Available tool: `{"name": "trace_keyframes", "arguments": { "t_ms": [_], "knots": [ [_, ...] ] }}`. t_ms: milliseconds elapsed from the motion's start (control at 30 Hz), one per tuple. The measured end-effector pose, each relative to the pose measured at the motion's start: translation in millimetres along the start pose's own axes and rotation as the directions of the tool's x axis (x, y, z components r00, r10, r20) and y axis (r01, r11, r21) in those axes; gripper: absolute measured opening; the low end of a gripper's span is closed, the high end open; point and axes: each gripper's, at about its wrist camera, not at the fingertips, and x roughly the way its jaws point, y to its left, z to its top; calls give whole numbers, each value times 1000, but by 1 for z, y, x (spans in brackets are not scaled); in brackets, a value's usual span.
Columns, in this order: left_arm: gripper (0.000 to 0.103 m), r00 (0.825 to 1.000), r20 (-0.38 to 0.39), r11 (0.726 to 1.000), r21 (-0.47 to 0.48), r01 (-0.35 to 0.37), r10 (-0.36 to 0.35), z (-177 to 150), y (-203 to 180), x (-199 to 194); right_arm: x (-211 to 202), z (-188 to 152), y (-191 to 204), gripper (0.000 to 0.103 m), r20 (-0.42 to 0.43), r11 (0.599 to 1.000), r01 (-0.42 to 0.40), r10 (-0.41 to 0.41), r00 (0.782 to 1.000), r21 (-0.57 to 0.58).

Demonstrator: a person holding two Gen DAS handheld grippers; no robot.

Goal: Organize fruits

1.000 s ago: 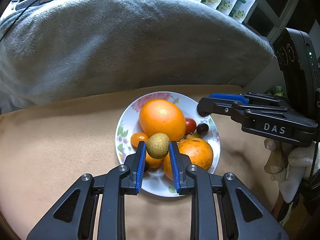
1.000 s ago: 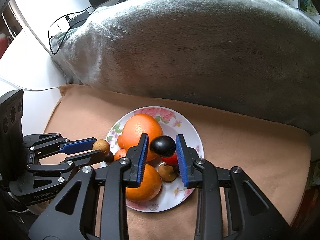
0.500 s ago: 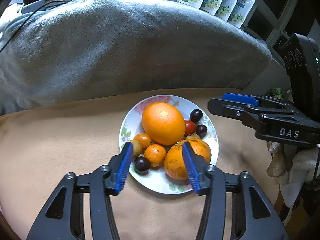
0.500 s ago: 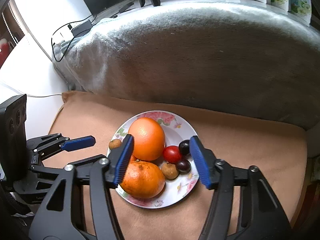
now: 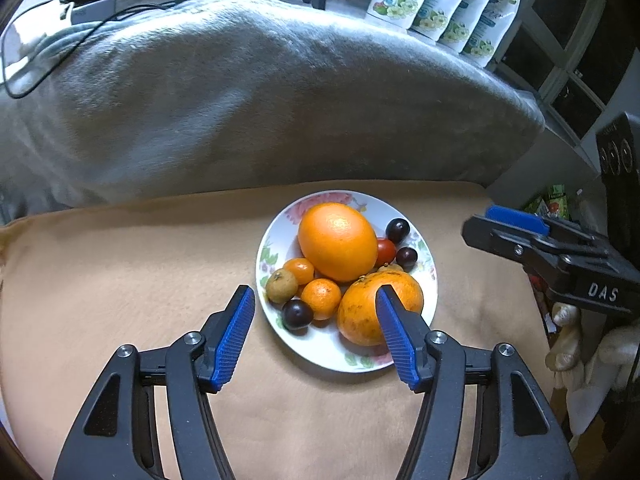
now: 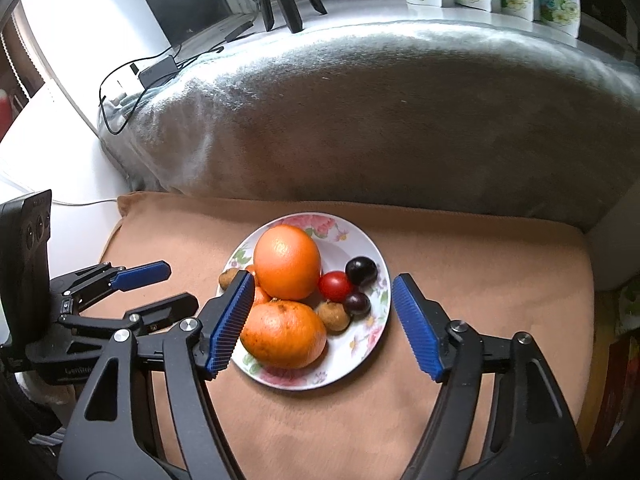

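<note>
A white flowered plate [image 5: 320,354] [image 6: 304,380] lies on a tan cushion and holds all the fruit. On it are a big orange [image 5: 338,240] [image 6: 287,262], a second orange [image 5: 360,314] [image 6: 284,334], small oranges [image 5: 321,298], a cherry tomato [image 6: 335,286], dark grapes [image 5: 297,314] [image 6: 361,271] and brown round fruits [image 5: 281,287] [image 6: 333,315]. My left gripper [image 5: 313,290] hangs above the plate's near edge, its jaws opening and holding nothing. My right gripper [image 6: 323,277] hovers over the plate too, jaws opening, with nothing pressed between its pads.
A thick grey blanket [image 5: 260,92] rises like a wall right behind the plate. The tan cushion [image 5: 120,280] spreads to the left and front. Printed pouches [image 5: 444,0] stand at the back, cables [image 6: 132,76] at the far left. A gloved hand [image 5: 576,344] holds the right gripper.
The left gripper let go of a brown fruit and the right one a dark grape; both now lie on the plate. Both jaws widened and both grippers drew up and back.
</note>
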Motion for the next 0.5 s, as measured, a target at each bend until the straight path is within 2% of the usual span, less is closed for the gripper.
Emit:
{"name": "trace_keyframes", "arguments": {
  "t_ms": [67,167,500],
  "knots": [
    [63,1000,1,1000,-4,-8,8,-1,1,-5,-8,-5,2,75,12,1000,16,-16,1000,10],
    [63,1000,3,1000,-8,-18,18,-4,4,-14,-18,-13,6,83,32,999,35,-36,999,30],
    [63,999,20,999,-20,-40,41,-13,5,-44,-44,-33,19,83,56,994,82,-86,995,70]
  ]
}}
